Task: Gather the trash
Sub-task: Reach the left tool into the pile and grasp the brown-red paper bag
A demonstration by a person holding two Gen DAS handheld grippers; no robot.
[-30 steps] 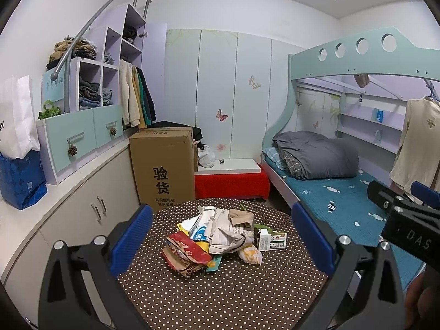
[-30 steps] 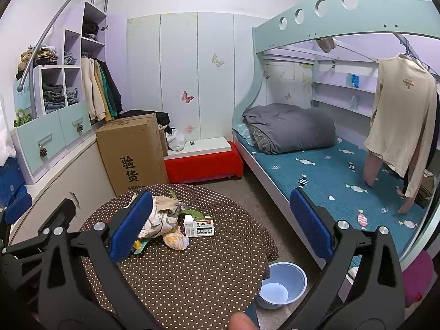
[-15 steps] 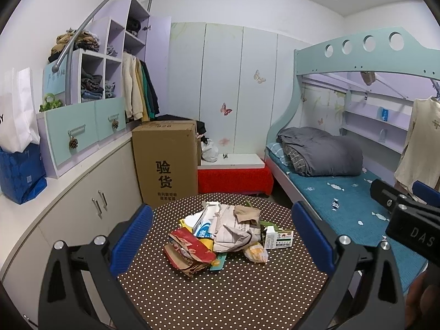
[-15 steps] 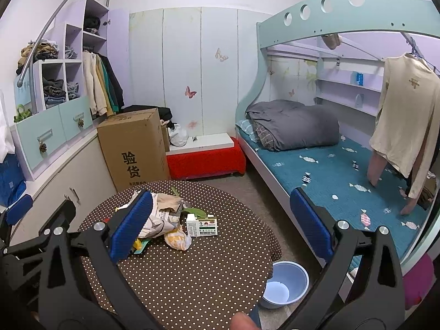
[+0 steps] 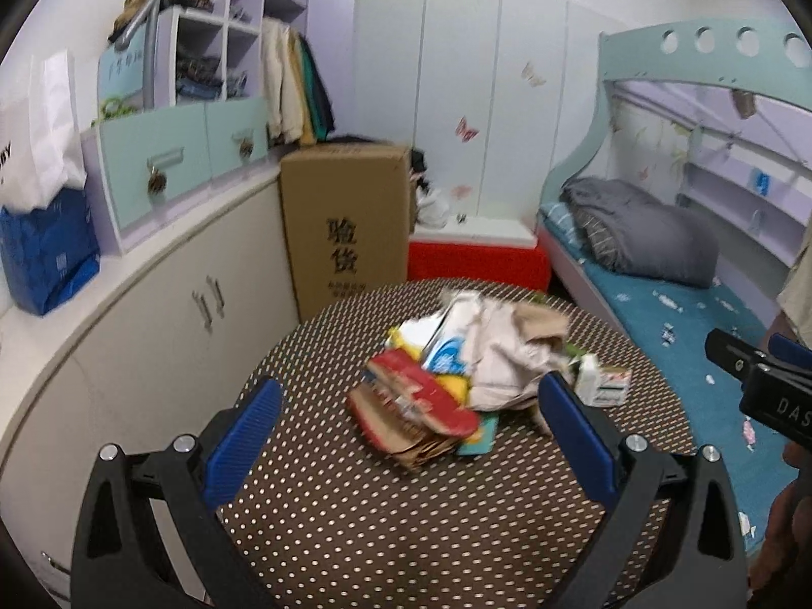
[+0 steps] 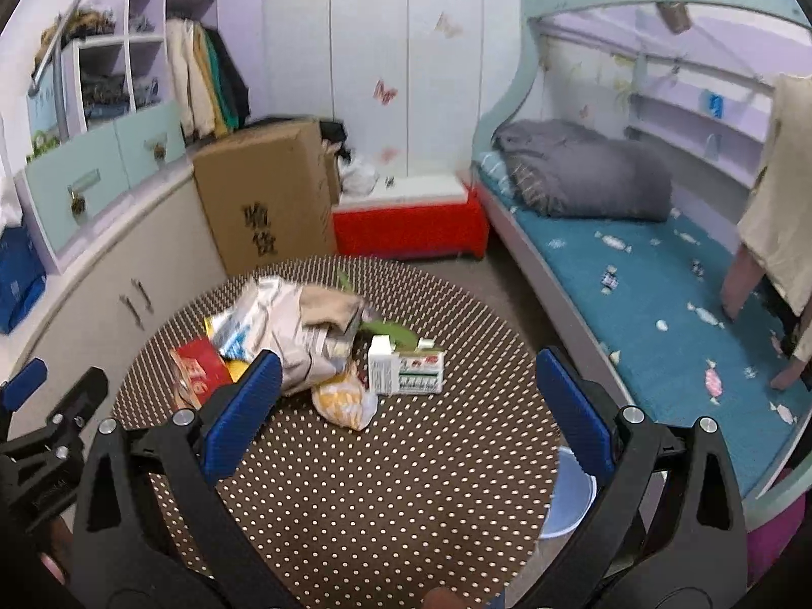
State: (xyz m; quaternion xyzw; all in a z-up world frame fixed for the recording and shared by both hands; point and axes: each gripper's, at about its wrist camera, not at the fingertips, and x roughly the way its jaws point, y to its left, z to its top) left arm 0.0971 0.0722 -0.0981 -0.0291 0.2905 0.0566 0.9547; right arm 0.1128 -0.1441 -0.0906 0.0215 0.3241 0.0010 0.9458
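The left tongs (image 5: 411, 436) were spread wide and held nothing, hovering above the near part of the round dotted tabletop (image 5: 355, 522). Between their blue pads (image 5: 243, 436) lay the heap of trash (image 5: 457, 380): a red packet (image 5: 421, 396) on top of brown paper at the front, and a crumpled beige paper bag (image 5: 512, 355) behind it. A small white carton (image 5: 604, 385) lay on its side just to the right of the heap.

The right tongs (image 6: 406, 416) were also spread wide and empty, above the same tabletop (image 6: 380, 507). In their view the white carton (image 6: 406, 370) sat near the middle of the tabletop, with a yellow wrapper (image 6: 345, 398) just in front of it and the beige bag (image 6: 304, 335) to its left. The left tongs (image 6: 45, 436) showed at the left edge.

A light blue bucket (image 6: 573, 497) stood on the floor by the right rim of the tabletop. Beyond were a tall cardboard box (image 5: 350, 228), a red bench (image 5: 477, 264) and a bunk bed (image 6: 634, 274) with a grey quilt (image 6: 583, 177).
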